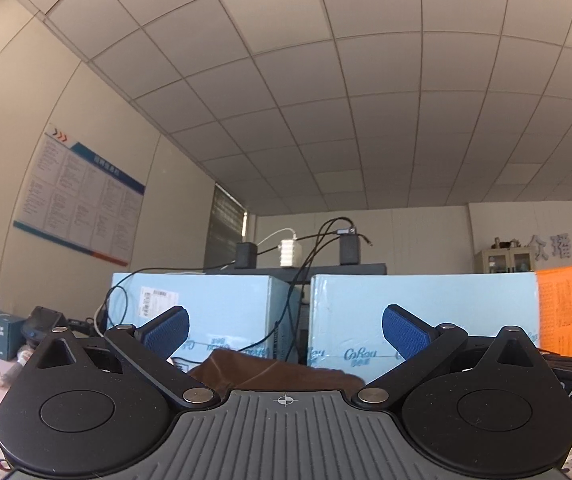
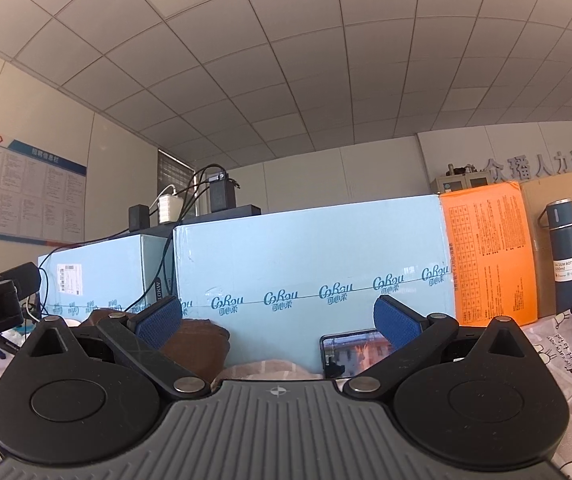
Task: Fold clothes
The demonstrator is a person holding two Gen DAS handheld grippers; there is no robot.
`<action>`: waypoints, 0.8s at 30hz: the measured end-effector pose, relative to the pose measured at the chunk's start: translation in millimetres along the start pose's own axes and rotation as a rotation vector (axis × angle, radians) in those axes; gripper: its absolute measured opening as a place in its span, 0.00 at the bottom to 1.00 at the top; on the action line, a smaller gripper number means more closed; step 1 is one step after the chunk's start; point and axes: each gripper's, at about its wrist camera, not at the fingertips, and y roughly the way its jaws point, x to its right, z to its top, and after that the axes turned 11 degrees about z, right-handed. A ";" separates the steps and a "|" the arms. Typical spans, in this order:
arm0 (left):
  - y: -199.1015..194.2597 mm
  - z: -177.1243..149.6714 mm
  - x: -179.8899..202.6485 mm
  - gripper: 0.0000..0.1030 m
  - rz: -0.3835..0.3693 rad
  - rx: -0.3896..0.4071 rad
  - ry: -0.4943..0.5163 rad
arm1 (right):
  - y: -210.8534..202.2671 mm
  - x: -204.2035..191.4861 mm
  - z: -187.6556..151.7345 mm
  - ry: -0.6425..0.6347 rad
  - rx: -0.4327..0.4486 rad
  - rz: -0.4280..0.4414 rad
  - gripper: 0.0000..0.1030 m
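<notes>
Brown garment [image 1: 274,372] sits low centre of my left wrist view, bunched just past the left gripper [image 1: 285,332]; jaws spread wide, blue pads [image 1: 168,330] holding nothing. In the right wrist view I see the same brown cloth [image 2: 194,344] lower left, partly behind the left pad; right gripper [image 2: 278,322] also wide open and empty; phone [image 2: 349,354] propped against the light-blue boxes [image 2: 309,256] at centre; flask [image 2: 565,256] far right.
</notes>
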 end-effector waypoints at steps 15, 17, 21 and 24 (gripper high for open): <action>7.7 7.3 70.5 1.00 -0.312 -0.096 -0.003 | -47.1 51.4 26.9 0.010 -0.060 -0.189 1.00; 11.9 6.4 86.3 1.00 -0.373 -0.125 0.003 | -55.5 64.4 31.8 -0.019 -0.057 -0.234 1.00; 19.3 0.9 117.5 1.00 -0.516 -0.205 0.012 | -70.7 98.8 37.7 -0.059 -0.061 -0.358 1.00; 25.0 -5.0 143.7 1.00 -0.605 -0.275 0.036 | -77.8 130.9 38.7 -0.040 -0.106 -0.435 1.00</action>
